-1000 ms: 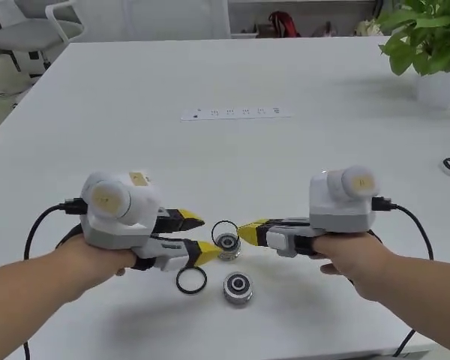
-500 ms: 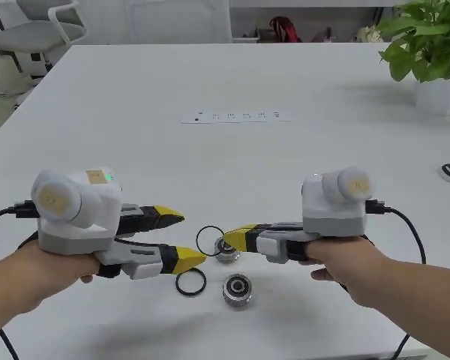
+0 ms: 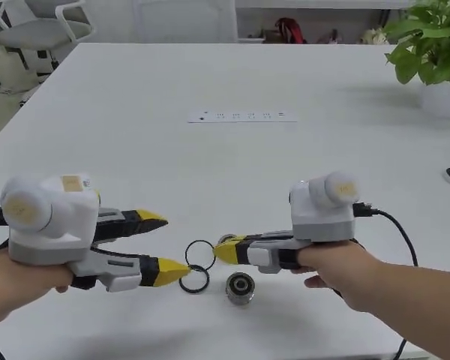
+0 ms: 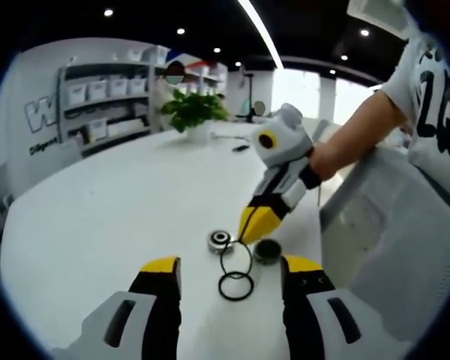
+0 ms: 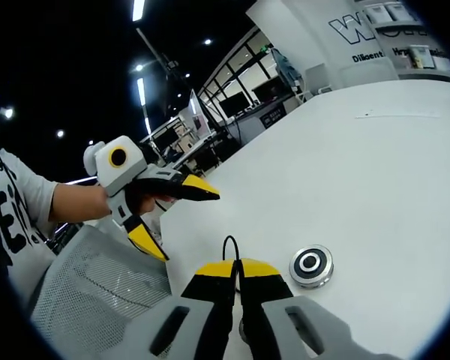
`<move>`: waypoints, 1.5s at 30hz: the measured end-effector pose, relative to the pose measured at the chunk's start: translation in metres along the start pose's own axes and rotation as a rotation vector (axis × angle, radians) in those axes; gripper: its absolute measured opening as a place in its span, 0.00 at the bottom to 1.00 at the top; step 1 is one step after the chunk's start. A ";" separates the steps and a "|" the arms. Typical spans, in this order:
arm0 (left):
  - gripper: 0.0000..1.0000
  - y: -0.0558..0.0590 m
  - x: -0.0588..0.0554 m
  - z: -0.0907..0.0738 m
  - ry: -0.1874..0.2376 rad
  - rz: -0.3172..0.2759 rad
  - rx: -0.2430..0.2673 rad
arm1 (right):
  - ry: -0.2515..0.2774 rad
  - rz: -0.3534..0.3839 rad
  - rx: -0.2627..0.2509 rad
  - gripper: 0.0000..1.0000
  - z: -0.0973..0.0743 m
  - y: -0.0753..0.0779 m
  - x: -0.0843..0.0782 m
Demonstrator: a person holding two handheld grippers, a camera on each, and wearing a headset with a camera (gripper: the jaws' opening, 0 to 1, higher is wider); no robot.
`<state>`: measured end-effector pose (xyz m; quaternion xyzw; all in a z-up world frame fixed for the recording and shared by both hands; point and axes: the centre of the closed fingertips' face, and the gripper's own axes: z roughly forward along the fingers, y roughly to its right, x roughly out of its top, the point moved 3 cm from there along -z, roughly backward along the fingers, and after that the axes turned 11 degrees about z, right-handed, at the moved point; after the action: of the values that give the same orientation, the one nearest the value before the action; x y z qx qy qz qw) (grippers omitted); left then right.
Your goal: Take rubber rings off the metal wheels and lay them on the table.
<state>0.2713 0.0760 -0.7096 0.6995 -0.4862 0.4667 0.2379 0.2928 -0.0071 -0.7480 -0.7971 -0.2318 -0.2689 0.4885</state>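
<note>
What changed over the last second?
The left hand-held gripper, jaws open, backed away from the far wheel and near wheel. The right hand-held gripper, shut on a rubber ring, carried it from the far wheel toward the loose ring. Loose ring and both wheels stayed put.

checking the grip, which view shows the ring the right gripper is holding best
Left gripper view: the held ring hangs face-on from the right gripper. The head view shows it smaller and foreshortened; the right gripper view, an arc between the jaws.

White left gripper (image 3: pixel 176 244) and right gripper (image 3: pixel 217 252), yellow-tipped jaws, black cable (image 3: pixel 379 213).
</note>
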 end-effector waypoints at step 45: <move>0.55 -0.002 -0.013 -0.012 -0.009 -0.048 0.030 | -0.028 -0.003 -0.075 0.10 0.007 0.008 -0.006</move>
<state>0.2667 0.0920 -0.7156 0.7165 -0.4633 0.4648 0.2364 0.2945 -0.0048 -0.7600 -0.8181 -0.2298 -0.2670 0.4545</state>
